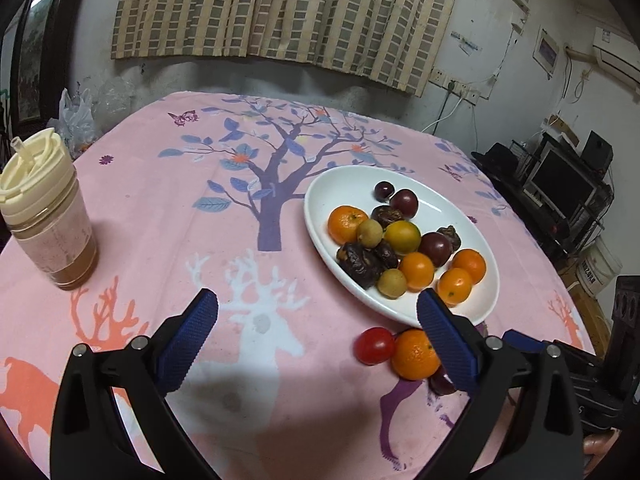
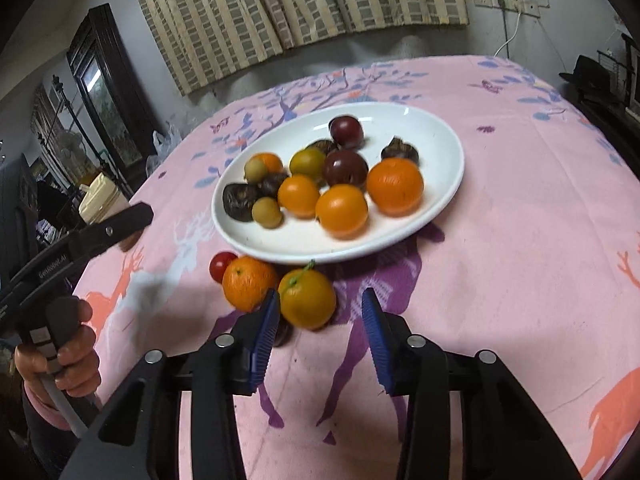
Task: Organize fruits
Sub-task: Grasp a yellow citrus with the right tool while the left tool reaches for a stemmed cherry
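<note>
Right wrist only: stemmed orange (image 2: 307, 298) by half-parted right tongs (image 2: 318, 322), untouched; left tongs (image 1: 318, 322) wide.

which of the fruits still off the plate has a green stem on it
The yellow-orange citrus just ahead of the right gripper. Its green stem curls up toward the plate; the orange and red tomato beside it show none.

Home: curtains (image 1: 280, 12), clothed table (image 1: 168, 216)

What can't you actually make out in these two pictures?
- Dark fruit on the cloth: left view, mostly behind a blue pad; kind unclear.
- Yellow-orange fruit: right view, blurred; touching the pad or not, unclear.
- Plate near rim: left view, partly covered by the left gripper.
</note>
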A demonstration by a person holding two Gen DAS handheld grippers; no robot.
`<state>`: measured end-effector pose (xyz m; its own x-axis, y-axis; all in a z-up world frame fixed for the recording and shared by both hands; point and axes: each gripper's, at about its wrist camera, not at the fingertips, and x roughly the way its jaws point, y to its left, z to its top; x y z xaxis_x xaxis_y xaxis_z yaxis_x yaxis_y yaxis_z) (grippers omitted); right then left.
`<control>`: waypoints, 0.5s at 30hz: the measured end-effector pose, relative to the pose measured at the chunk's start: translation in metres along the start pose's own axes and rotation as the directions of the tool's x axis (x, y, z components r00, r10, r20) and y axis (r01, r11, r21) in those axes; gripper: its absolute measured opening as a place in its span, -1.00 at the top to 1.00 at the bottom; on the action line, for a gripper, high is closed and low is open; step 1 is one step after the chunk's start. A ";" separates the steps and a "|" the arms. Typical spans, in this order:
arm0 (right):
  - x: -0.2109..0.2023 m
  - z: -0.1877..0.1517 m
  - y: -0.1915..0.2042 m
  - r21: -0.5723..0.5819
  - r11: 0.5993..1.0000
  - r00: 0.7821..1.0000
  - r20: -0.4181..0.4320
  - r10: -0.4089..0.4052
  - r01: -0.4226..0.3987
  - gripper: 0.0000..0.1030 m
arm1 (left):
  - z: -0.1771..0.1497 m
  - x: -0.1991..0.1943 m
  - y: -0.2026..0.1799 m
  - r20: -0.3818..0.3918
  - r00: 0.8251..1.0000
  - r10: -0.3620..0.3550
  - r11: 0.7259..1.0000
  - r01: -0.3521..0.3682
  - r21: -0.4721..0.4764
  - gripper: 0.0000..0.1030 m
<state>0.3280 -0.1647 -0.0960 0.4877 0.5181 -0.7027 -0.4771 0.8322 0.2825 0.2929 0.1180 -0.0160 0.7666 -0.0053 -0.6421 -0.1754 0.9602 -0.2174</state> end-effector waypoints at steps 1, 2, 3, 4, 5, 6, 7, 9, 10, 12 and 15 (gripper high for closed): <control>0.001 -0.001 0.001 -0.006 1.000 1.000 -0.013 0.008 -0.009 0.17 | -0.001 -0.001 0.000 0.004 1.000 0.006 1.000 -0.006 0.002 -0.90; 0.003 -0.003 0.003 -0.014 1.000 1.000 -0.024 0.014 -0.014 0.17 | -0.001 -0.001 0.000 0.005 1.000 0.011 1.000 -0.011 0.004 -0.90; 0.003 -0.004 0.004 -0.019 1.000 0.999 -0.030 0.016 -0.017 0.17 | -0.001 -0.001 0.000 0.003 1.000 0.012 1.000 -0.013 0.006 -0.90; 0.005 -0.005 0.006 -0.029 0.999 0.999 -0.038 0.018 -0.020 0.17 | -0.001 0.000 0.000 0.001 1.000 0.013 1.000 -0.013 0.006 -0.90; 0.007 -0.006 0.008 -0.036 0.999 0.999 -0.044 0.015 -0.017 0.18 | -0.002 0.000 0.000 -0.002 1.000 0.013 1.000 -0.013 0.008 -0.90; 0.008 -0.005 0.008 -0.041 0.999 0.999 -0.047 0.011 -0.013 0.18 | -0.002 0.000 0.000 -0.004 1.000 0.014 1.000 -0.014 0.009 -0.90; 0.010 -0.006 0.009 -0.046 0.999 0.999 -0.051 0.004 -0.006 0.22 | -0.002 0.000 -0.001 -0.005 1.000 0.014 1.000 -0.014 0.010 -0.90; 0.014 -0.007 0.008 -0.047 0.999 0.998 -0.058 -0.003 0.000 0.29 | -0.002 -0.001 -0.002 -0.005 1.000 0.012 1.000 -0.012 0.016 -0.90; 0.015 -0.007 0.008 -0.046 0.999 0.998 -0.058 -0.006 0.003 0.31 | -0.002 -0.001 -0.003 -0.003 1.000 0.012 1.000 -0.012 0.018 -0.90; 0.017 -0.006 0.007 -0.044 0.999 0.998 -0.055 -0.013 0.011 0.32 | -0.002 -0.003 -0.005 0.003 1.000 0.013 1.000 -0.013 0.026 -0.90; 0.018 -0.004 0.007 -0.047 0.999 0.999 -0.044 -0.011 0.009 0.31 | -0.003 -0.003 -0.007 0.008 1.000 0.020 0.999 -0.021 0.037 -0.90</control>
<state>0.3308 -0.1497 -0.1093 0.4604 0.4995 -0.7339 -0.5062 0.8268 0.2452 0.2895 0.1101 -0.0150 0.7676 0.0164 -0.6407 -0.1681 0.9698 -0.1766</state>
